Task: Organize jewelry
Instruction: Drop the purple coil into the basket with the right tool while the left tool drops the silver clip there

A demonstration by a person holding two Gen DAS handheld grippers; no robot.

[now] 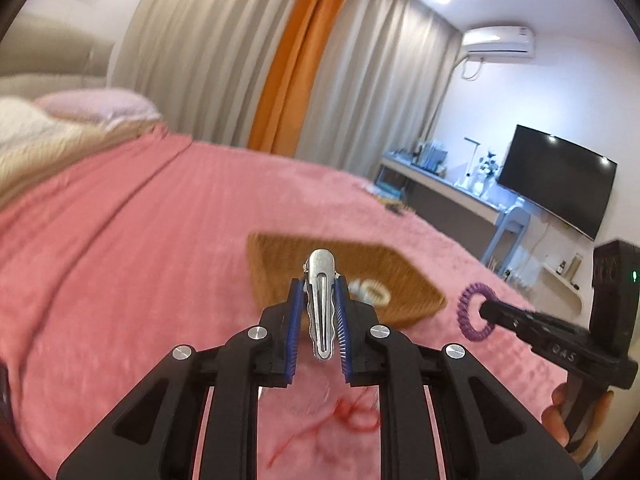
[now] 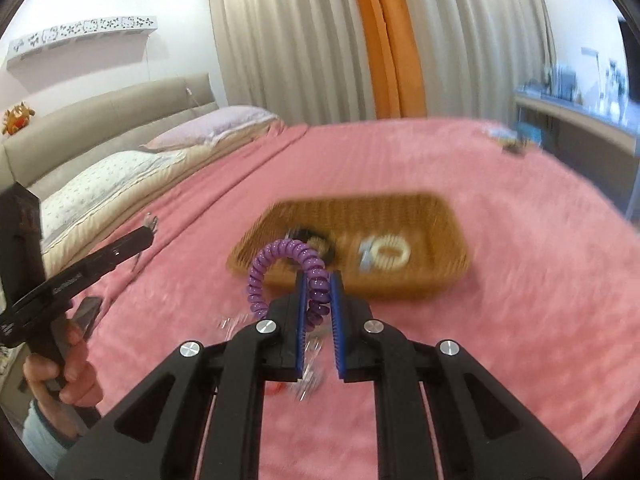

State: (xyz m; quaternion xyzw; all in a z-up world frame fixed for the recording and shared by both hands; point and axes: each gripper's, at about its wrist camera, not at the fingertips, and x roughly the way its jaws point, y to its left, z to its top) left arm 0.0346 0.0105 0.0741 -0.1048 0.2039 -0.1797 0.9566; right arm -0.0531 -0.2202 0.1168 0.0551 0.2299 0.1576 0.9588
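Note:
My left gripper (image 1: 319, 286) is shut on a silver metal hair clip (image 1: 321, 304) and holds it above the pink bed, just short of a woven basket (image 1: 404, 280). My right gripper (image 2: 319, 280) is shut on a purple spiral hair tie (image 2: 280, 270), also held near the basket (image 2: 448, 220); the tie also shows in the left wrist view (image 1: 470, 314). In the basket lie a white spiral tie (image 2: 390, 256), a dark ring (image 2: 316, 242) and a small pale item. A red string (image 1: 352, 420) and a clear item lie on the bed below my left gripper.
The pink blanket (image 1: 140, 240) covers the bed, with pillows (image 2: 208, 130) at the headboard. Small items lie at the far bed edge (image 2: 514, 146). A desk (image 1: 440, 184) and TV (image 1: 560, 178) stand along the right wall.

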